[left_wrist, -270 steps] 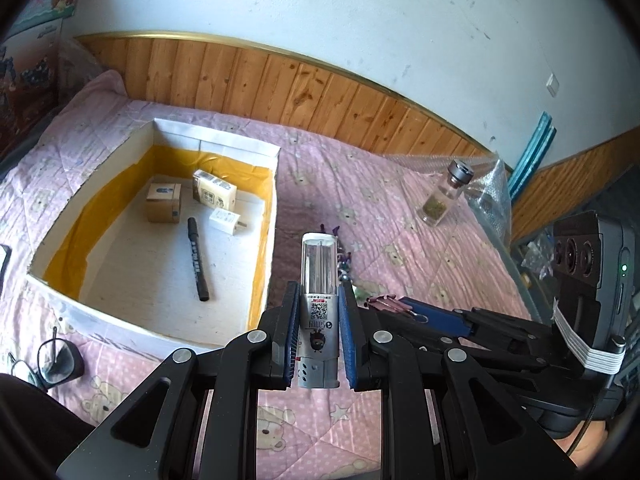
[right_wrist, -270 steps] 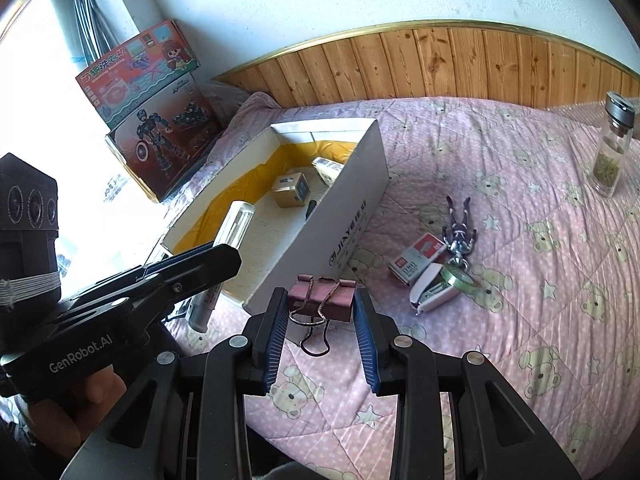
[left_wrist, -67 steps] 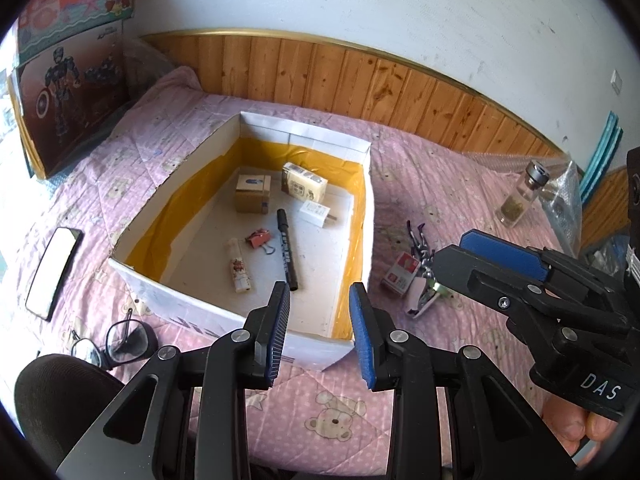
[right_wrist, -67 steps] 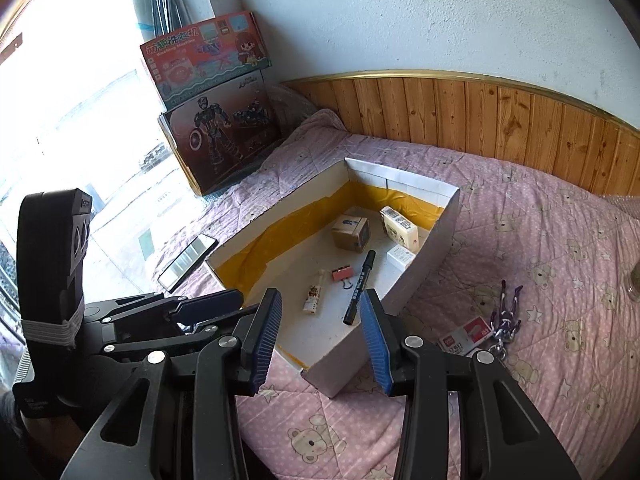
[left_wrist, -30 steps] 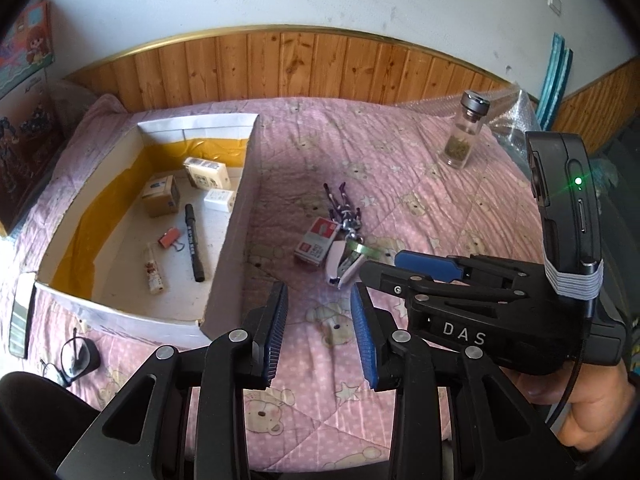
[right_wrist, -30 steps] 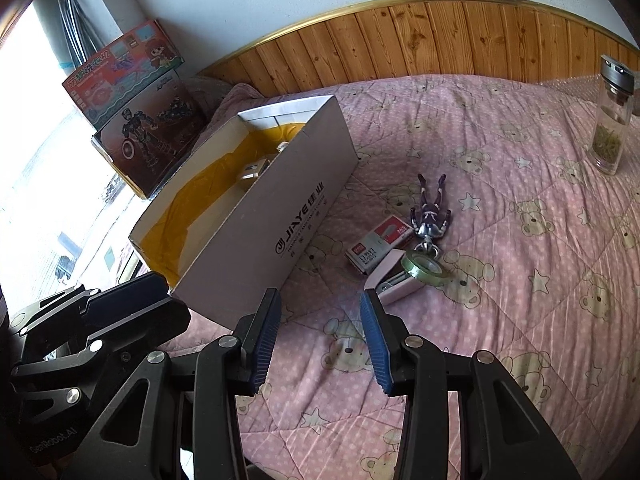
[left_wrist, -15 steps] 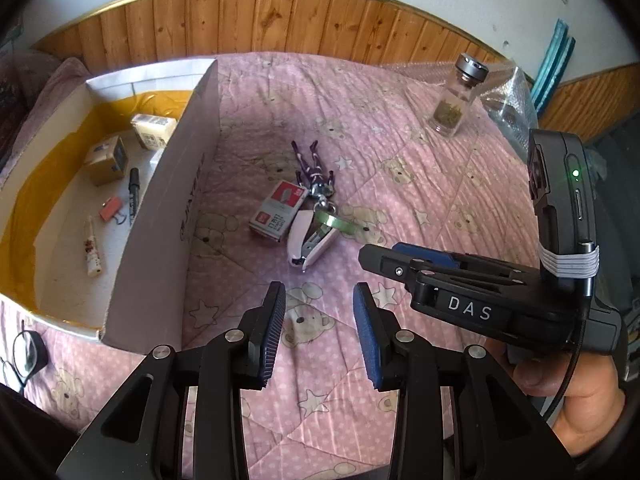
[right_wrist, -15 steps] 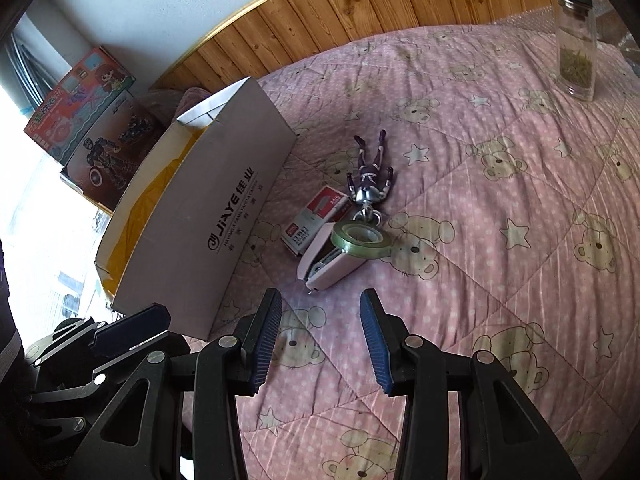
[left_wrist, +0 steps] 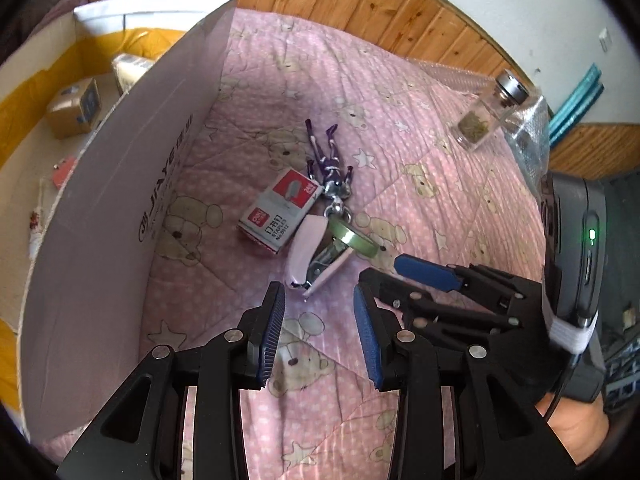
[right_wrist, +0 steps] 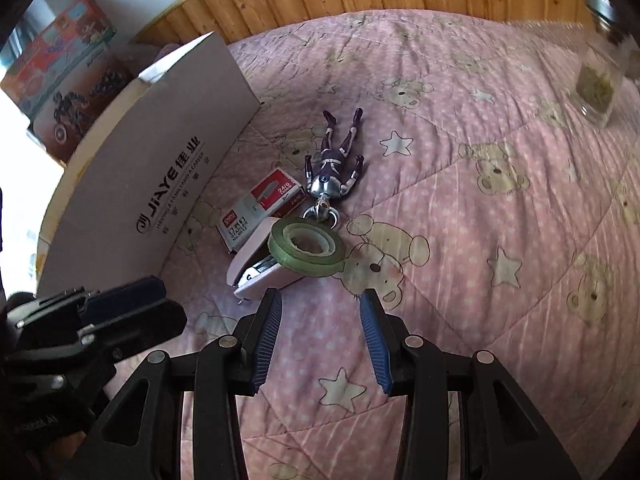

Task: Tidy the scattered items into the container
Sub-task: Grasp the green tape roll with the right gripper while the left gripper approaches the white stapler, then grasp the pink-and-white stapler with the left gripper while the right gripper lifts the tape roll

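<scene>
Both tools, left tool (left_wrist: 319, 320) and right tool (right_wrist: 320, 320), held wide, empty, just short of stapler (right_wrist: 264, 268). Tape roll (right_wrist: 306, 250) perched on stapler; likely knocked off if stapler lifted first.

1. The stapler (left_wrist: 307, 254) lies on the quilt (left_wrist: 420, 152), right of the box (left_wrist: 120, 200).
2. A tape roll (right_wrist: 306, 249) rests on the stapler.
3. The staple packet (left_wrist: 280, 210) touches the stapler's left.
4. The figurine (right_wrist: 336, 160) lies just behind the stapler.
5. The jar (left_wrist: 486, 114) stands well behind-right.
</scene>
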### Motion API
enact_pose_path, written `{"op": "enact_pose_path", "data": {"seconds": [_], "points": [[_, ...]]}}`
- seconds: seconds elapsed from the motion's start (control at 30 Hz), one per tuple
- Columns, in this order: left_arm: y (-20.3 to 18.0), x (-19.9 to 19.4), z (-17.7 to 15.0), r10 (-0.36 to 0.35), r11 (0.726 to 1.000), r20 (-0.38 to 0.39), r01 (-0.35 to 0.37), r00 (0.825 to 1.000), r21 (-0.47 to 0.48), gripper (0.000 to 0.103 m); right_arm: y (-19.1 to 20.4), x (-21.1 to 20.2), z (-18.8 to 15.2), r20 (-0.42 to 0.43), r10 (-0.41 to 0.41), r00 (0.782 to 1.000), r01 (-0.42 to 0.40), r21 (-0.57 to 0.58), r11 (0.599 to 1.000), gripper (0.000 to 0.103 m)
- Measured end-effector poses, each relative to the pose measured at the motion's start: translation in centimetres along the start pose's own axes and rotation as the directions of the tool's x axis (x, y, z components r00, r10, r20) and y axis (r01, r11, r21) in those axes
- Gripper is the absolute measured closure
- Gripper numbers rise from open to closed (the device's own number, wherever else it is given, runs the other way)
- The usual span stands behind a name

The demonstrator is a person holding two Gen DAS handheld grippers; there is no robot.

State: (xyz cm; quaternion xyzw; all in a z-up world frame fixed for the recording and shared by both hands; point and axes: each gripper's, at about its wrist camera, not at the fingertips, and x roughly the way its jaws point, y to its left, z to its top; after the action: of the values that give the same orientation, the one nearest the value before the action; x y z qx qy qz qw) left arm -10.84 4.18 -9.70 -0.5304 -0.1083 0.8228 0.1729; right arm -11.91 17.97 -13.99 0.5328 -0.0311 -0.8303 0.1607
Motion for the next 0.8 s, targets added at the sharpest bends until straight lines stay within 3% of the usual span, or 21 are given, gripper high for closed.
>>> {"op": "enact_pose_path", "data": {"seconds": [0.17, 0.27, 0.3, 0.37, 0.57, 0.67, 0.73, 0.8], "points": [[0.9, 1.2, 0.5, -0.013, 0.999, -0.009, 0.013, 1.0, -0.038, 0.065, 1.8, 1.1, 1.0, 0.017, -0.03, 0.999, 0.032, -0.162, 0.986, 0.06], [1.5, 1.8, 0.7, -0.036, 0.997, -0.017, 0.035, 0.999, -0.066, 0.065, 1.7, 1.5, 1.7, 0.028, -0.008, 1.0, 0.013, -0.188, 0.982, 0.062], [1.6, 1.9, 0.8, -0.036, 0.997, -0.019, 0.034, 0.999, -0.067, 0.065, 1.1, 1.6, 1.9, 0.023, 0.002, 1.0, 0.002, -0.156, 0.988, 0.075], [1.6, 2.3, 0.9, -0.038, 0.997, -0.025, 0.036, 0.999, -0.068, 0.065, -0.5, 1.8, 2.1, 0.018, 0.03, 0.999, -0.029, -0.072, 0.997, 0.083], [0.9, 3.5, 1.3, -0.047, 0.997, -0.03, 0.045, 0.998, -0.06, 0.065, -5.6, 2.0, 1.8, 0.013, 0.107, 0.994, -0.108, 0.159, 0.981, 0.088], [0.7, 3.6, 1.6, -0.042, 0.998, -0.017, 0.041, 0.999, -0.055, 0.064, -5.7, 1.7, 1.8, 0.03, 0.134, 0.991, -0.137, 0.162, 0.977, 0.086], [0.7, 3.7, 1.8, -0.038, 0.998, -0.013, 0.037, 0.999, -0.057, 0.064, -5.4, 1.5, 2.0, 0.04, 0.132, 0.99, -0.137, 0.148, 0.979, 0.076], [0.8, 3.9, 2.0, -0.031, 0.998, -0.009, 0.03, 0.999, -0.057, 0.063, -5.4, 1.4, 2.3, 0.05, 0.106, 0.993, -0.112, 0.138, 0.984, 0.056]]}}
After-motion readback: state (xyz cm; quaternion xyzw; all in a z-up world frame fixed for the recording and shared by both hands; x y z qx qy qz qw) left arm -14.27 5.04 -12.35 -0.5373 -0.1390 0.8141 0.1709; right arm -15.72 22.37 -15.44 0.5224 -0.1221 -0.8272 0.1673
